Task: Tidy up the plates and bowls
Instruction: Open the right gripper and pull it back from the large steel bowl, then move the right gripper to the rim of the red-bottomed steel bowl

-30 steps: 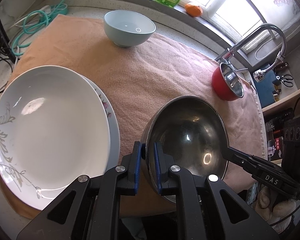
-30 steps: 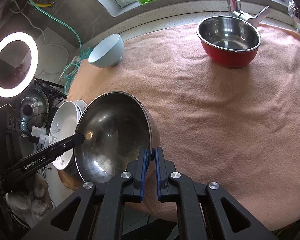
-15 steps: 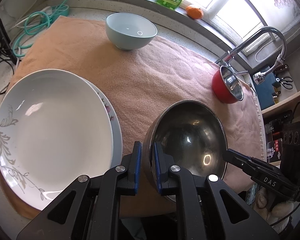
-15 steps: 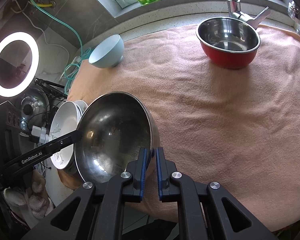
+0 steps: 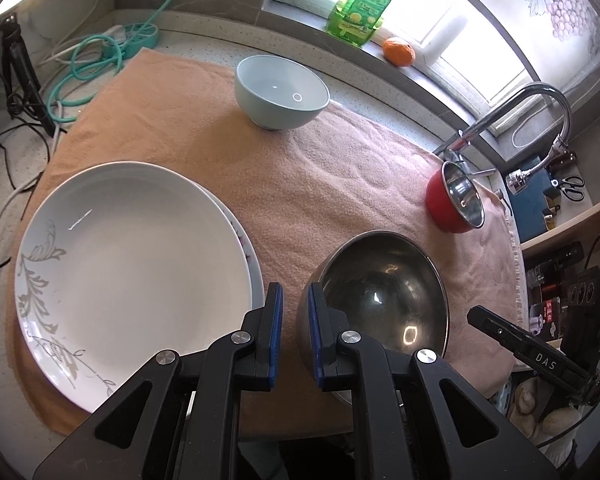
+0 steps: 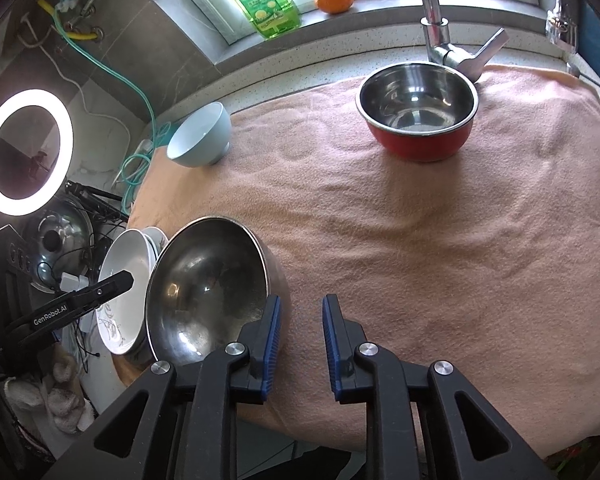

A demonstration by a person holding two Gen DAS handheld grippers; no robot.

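A steel bowl (image 5: pixel 384 300) (image 6: pixel 208 292) rests near the front edge of the peach towel (image 5: pixel 320 184), beside a stack of two white plates (image 5: pixel 132 256) (image 6: pixel 120 276). My left gripper (image 5: pixel 294 292) hangs just above the bowl's left rim, shut to a narrow slit with only towel and a sliver of the bowl's wall showing in it. The right gripper (image 6: pixel 300 304) is at the bowl's right side. Its jaws are opening, with only towel between them. A light blue bowl (image 5: pixel 282 92) (image 6: pixel 200 140) stands at the back, and a red steel-lined bowl (image 5: pixel 456 204) (image 6: pixel 418 120) by the faucet.
A faucet (image 6: pixel 432 12) rises behind the red bowl. A green bottle (image 5: pixel 364 4) and an orange (image 5: pixel 398 52) sit on the window sill. A teal hose (image 5: pixel 92 60) and cables lie at the back left. A ring light (image 6: pixel 24 152) stands off the counter's left end.
Both grippers held the steel bowl's rim; now each has drawn back and up off it. The right jaws have spread apart. The bowl stays on the towel.
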